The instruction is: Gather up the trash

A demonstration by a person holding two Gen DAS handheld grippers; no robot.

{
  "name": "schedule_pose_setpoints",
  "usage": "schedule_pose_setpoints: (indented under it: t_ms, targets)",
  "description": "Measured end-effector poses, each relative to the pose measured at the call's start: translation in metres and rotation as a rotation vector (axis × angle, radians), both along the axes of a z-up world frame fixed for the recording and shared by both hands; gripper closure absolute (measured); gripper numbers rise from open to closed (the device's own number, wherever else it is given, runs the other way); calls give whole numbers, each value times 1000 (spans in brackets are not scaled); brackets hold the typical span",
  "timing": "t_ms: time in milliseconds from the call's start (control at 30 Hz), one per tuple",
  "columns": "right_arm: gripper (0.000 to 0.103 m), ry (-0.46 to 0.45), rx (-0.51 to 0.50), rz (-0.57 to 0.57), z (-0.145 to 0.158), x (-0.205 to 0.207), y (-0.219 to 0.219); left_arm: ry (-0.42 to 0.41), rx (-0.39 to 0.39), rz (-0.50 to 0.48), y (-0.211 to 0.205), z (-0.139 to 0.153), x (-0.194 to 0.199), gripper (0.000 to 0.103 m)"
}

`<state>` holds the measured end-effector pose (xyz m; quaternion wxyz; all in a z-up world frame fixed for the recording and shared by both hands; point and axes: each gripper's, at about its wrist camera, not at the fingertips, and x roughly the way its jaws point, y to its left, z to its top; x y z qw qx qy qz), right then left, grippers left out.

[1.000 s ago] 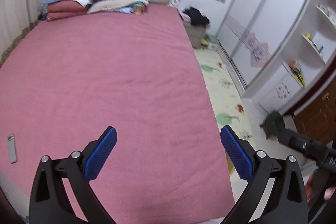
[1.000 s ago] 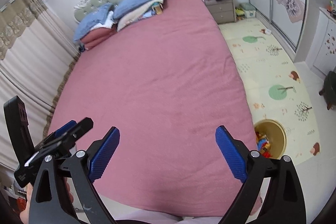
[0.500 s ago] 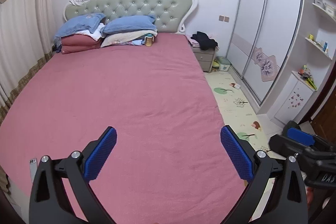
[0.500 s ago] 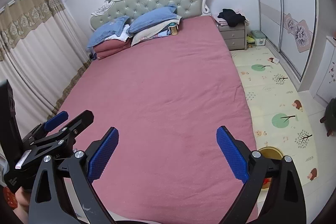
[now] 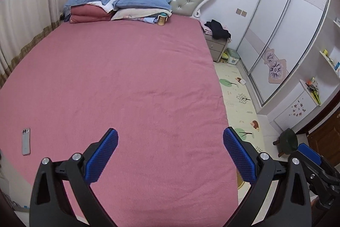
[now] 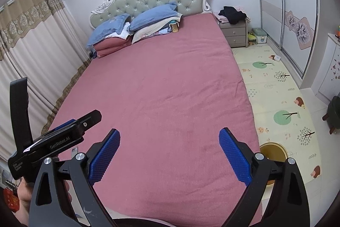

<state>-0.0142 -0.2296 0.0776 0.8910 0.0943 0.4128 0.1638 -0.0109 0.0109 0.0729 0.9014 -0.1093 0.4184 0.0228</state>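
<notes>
left wrist view now looks level across the pink bed [image 5: 127,82] from its foot end; a second ago it was tipped down at the blanket and half a second ago it had lifted toward the headboard, so both cameras have swung up to scan the room. left gripper [image 5: 170,152] has its blue pads spread wide with nothing between them, and right gripper [image 6: 170,154] is the same, wide apart and empty, as in the earlier frames. a phone [image 5: 26,141] lies flat near the left edge of the bed. the yellow bin [image 6: 274,152] sits on the play mat [image 6: 276,82] just beside the bed's right corner; its contents are hidden now, though coloured bits showed in it a second ago. a small white scrap [image 6: 276,58] lies on the mat near the wardrobe, possibly trash, too small to tell. the scan fits either hunting for litter or a last check.
</notes>
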Motion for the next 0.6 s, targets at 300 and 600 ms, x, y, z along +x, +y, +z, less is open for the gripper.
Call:
schedule_pose_setpoints:
  t_ms: [300, 600]
  targets:
    - [12, 5, 53, -13, -1, -9, -9, -13, 29, 9, -1, 4, -14, 4]
    - [12, 0, 34, 29, 1, -15, 0, -21, 42, -5, -4, 8, -19, 4]
